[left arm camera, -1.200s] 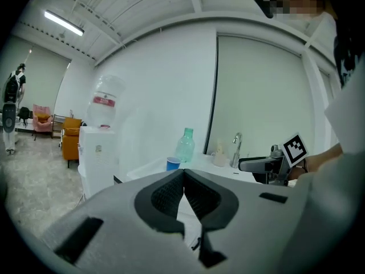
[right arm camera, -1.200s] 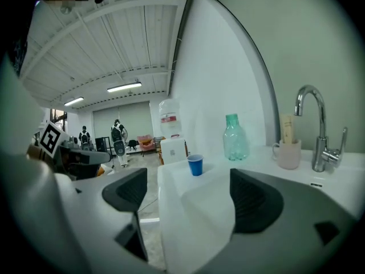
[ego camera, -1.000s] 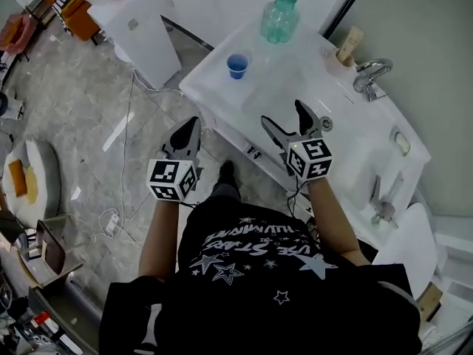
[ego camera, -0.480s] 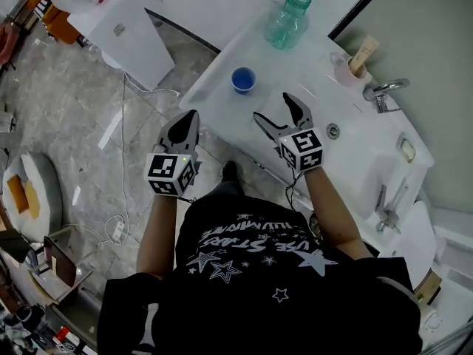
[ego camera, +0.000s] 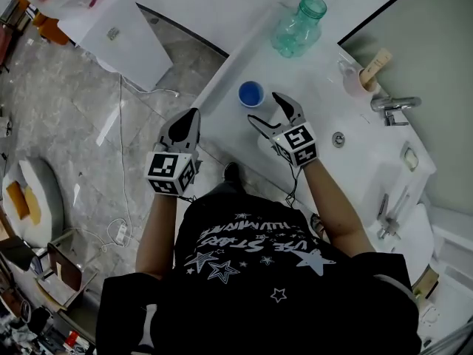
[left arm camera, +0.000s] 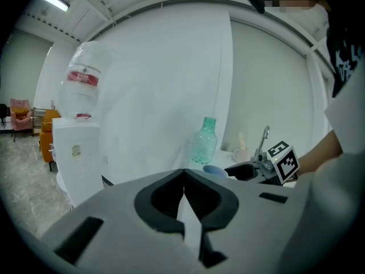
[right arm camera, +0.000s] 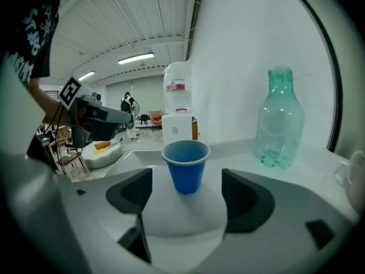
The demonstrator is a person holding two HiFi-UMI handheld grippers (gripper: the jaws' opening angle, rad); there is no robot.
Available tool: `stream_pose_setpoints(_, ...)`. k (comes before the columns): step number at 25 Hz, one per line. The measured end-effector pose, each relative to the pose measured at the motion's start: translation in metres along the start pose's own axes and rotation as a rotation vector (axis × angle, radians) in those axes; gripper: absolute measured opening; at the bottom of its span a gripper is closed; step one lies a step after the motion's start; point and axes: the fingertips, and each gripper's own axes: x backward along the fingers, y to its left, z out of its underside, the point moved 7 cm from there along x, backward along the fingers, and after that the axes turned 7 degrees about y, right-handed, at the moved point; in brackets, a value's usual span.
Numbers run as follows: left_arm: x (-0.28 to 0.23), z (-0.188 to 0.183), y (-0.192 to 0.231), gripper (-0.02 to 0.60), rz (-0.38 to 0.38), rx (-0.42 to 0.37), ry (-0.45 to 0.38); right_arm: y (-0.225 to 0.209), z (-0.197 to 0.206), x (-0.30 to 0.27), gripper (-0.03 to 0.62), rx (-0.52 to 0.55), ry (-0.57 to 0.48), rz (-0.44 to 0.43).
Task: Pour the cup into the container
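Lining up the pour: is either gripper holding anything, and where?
Nothing held. Right gripper: jaws apart, just closing a little, blue cup ahead of them, untouched. Left gripper shut, empty.

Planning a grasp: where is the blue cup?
Head view: the blue cup stands upright near the left edge of the white counter, with the green bottle behind it to the right.

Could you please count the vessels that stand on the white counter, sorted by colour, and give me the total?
Blue cup: 1
Green bottle: 1
Pale pink cup: 1
Total: 3
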Motion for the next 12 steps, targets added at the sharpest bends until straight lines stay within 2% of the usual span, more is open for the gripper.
stream_pose_setpoints(12, -0.018, -0.002, 0.016, 0.011, 0.004, 0.001, 0.028, -0.005, -0.006, -0.036, 0.367, 0.08, 0.034, -0.072)
